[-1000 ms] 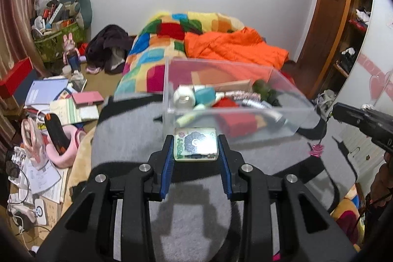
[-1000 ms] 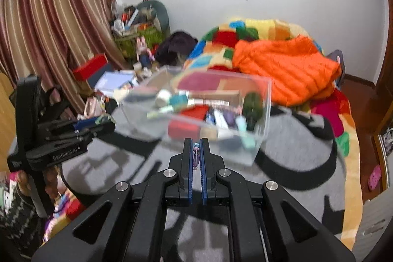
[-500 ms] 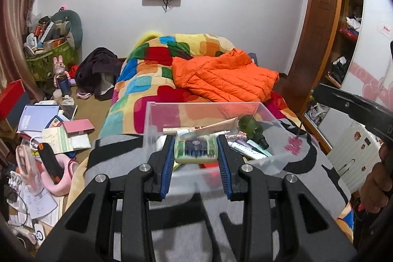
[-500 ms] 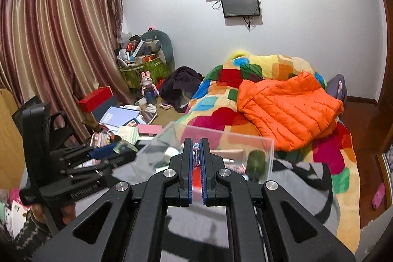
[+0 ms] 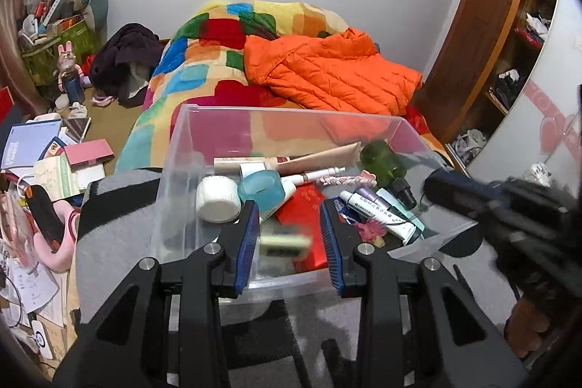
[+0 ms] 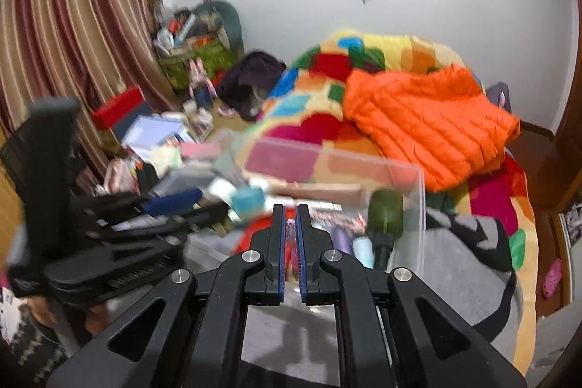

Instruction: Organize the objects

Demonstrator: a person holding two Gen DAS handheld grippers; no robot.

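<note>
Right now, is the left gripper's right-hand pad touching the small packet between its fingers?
Apart. The left wrist view shows the blurred small packet inside the left gripper, with a clear gap beside its right-hand pad.

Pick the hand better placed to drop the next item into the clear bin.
Right. The right gripper is shut on what looks like a small pink piece, tips over the clear bin. The left gripper is over it too, but its small tin looks loose between the pads, likely released.

Orange jacket (image 5: pixel 327 71) on multicoloured patchwork blanket (image 5: pixel 203 60)
</note>
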